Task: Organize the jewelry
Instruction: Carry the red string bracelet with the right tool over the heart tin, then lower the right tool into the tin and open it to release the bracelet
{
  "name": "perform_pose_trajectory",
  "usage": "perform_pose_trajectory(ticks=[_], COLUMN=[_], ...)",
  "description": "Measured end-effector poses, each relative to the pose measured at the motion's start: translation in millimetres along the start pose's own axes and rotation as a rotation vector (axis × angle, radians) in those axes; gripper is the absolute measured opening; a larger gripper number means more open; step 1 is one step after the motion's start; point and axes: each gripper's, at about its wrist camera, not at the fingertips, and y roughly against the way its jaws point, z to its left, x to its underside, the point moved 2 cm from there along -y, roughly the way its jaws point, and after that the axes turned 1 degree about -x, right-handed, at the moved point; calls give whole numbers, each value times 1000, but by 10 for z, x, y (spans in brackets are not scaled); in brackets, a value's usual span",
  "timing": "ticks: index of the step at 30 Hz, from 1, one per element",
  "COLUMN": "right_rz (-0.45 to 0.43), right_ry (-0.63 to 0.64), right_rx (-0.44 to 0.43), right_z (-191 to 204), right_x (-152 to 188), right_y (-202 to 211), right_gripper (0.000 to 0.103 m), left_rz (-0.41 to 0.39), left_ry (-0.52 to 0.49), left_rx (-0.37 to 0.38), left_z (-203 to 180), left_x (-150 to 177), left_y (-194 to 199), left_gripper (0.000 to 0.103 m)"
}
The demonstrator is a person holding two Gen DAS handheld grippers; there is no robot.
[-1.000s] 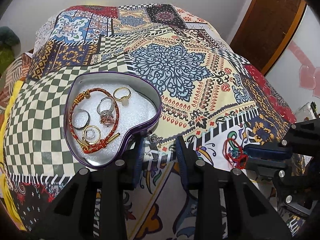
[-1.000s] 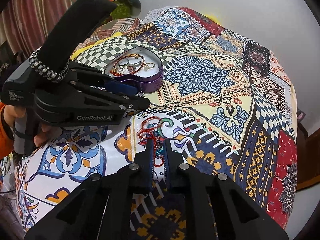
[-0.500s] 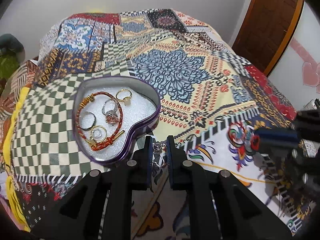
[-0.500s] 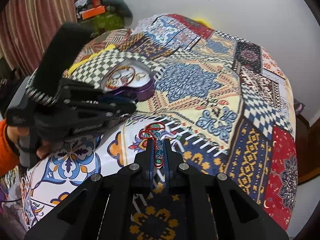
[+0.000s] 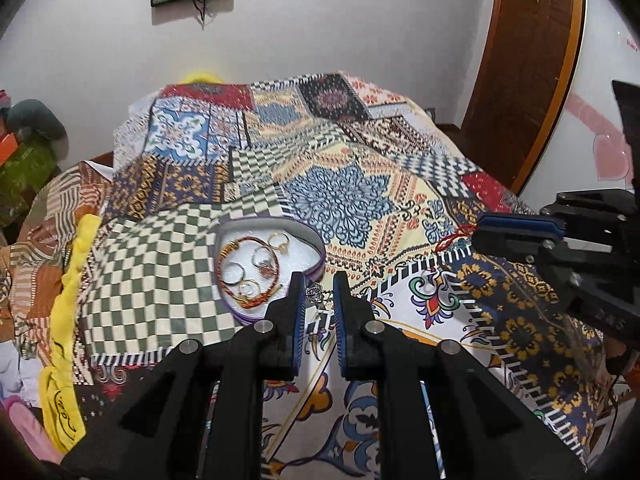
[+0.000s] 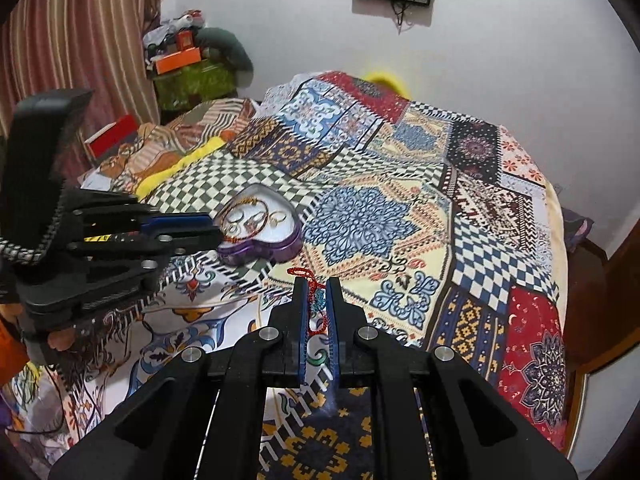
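Most pieces already lie in the heart-shaped tin [image 5: 316, 242] on the bed [image 5: 360, 184]. Your right hand-held gripper [image 6: 317, 304] is clamped on the red cord bracelet [image 6: 316, 300], raised short of the tin. Your left hand-held gripper [image 5: 319, 294] hovers beside the tin, pinching a small silver ring [image 5: 316, 291].

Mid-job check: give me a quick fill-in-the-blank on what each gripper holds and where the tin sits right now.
1. The right gripper is shut on a ____ string bracelet.
2. The jewelry tin on the patchwork bedspread is shaped like a ____.
3. The left gripper pinches a small ____-coloured ring.
4. Inside the tin, a red and gold cord bracelet loops around several ____.

Missing words: red; heart; silver; rings
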Motion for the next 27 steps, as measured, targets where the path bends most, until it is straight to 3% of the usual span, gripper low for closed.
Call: perform_pose_trajectory(ticks=[7,16,27], right_rz=[-27,-58,7], right_ry=[-7,-3,-21], right_rx=[-1,-41,-106], right_z=[-2,114,187], right_x=[-162,-474,-626], right_y=[21,-156,-662], right_gripper=[8,8,8], left_rz=[-35,-50,-36], left_ry=[13,47,75], left_rx=[-17,-32,-17], left_z=[137,357,470], left_x=[-29,-116,-175], left_y=[177,131,-125], left_gripper=[12,12,12])
